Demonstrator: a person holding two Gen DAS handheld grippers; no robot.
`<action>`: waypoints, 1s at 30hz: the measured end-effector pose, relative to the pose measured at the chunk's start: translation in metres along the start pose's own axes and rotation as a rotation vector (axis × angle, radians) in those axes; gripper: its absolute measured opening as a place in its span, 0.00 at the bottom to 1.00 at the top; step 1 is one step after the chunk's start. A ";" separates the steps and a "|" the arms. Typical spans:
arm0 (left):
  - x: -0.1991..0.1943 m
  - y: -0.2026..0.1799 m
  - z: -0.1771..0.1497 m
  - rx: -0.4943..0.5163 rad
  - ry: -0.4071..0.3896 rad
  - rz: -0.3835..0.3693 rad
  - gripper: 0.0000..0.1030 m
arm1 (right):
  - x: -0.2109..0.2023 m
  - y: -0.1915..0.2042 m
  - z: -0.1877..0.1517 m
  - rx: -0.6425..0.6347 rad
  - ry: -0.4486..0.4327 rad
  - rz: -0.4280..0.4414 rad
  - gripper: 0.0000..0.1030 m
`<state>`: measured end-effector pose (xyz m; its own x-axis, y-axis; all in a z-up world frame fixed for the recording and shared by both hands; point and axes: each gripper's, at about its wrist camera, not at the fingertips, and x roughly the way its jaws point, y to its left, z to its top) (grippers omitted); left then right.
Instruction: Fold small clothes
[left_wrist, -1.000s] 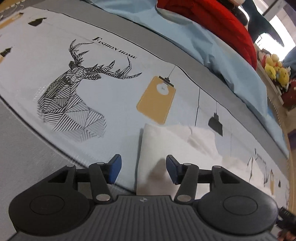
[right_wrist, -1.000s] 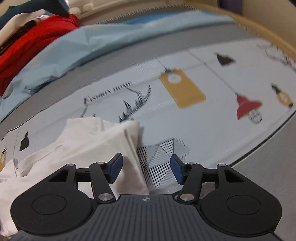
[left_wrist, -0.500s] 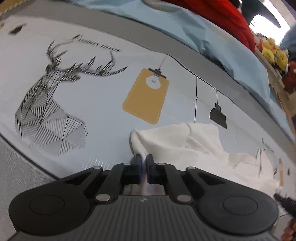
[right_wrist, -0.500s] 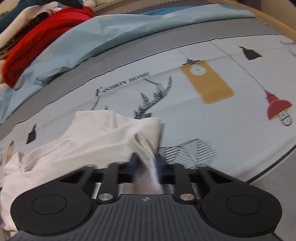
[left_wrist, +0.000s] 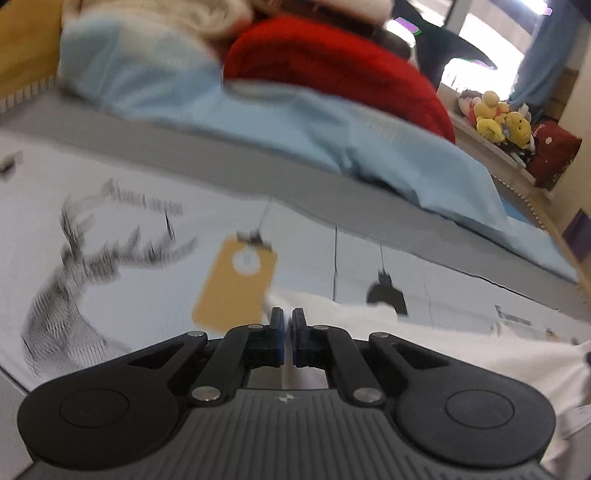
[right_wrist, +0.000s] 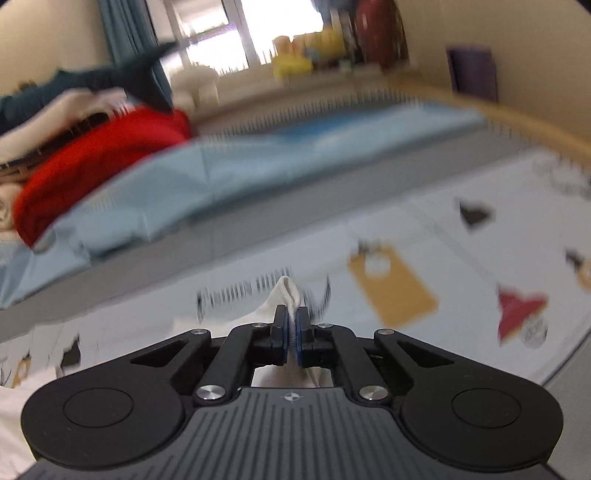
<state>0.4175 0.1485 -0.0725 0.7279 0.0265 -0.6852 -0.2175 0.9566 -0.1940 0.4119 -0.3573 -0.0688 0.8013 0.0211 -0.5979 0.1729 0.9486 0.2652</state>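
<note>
white garment (left_wrist: 461, 354) stretches sideways between left claw (left_wrist: 287, 325) and right claw (right_wrist: 291, 325), both clamping it.

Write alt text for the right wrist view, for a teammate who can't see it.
The right gripper is shut on a fold of the white garment, which pokes up between its blue pads. Beyond lies a printed bed sheet, then a light blue cover and a red garment; the frame is motion-blurred.
</note>
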 end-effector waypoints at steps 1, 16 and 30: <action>-0.001 -0.002 0.002 0.013 -0.015 0.040 0.08 | 0.000 0.001 0.001 -0.020 0.003 -0.019 0.04; -0.013 -0.002 -0.010 -0.014 0.324 -0.029 0.22 | 0.024 -0.031 -0.011 0.075 0.293 -0.062 0.29; -0.010 -0.014 -0.058 0.361 0.463 0.083 0.06 | -0.002 0.002 0.004 0.037 0.232 0.070 0.04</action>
<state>0.3755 0.1179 -0.1038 0.3405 0.0540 -0.9387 0.0328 0.9971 0.0693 0.4131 -0.3565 -0.0646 0.6597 0.1625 -0.7338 0.1458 0.9301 0.3371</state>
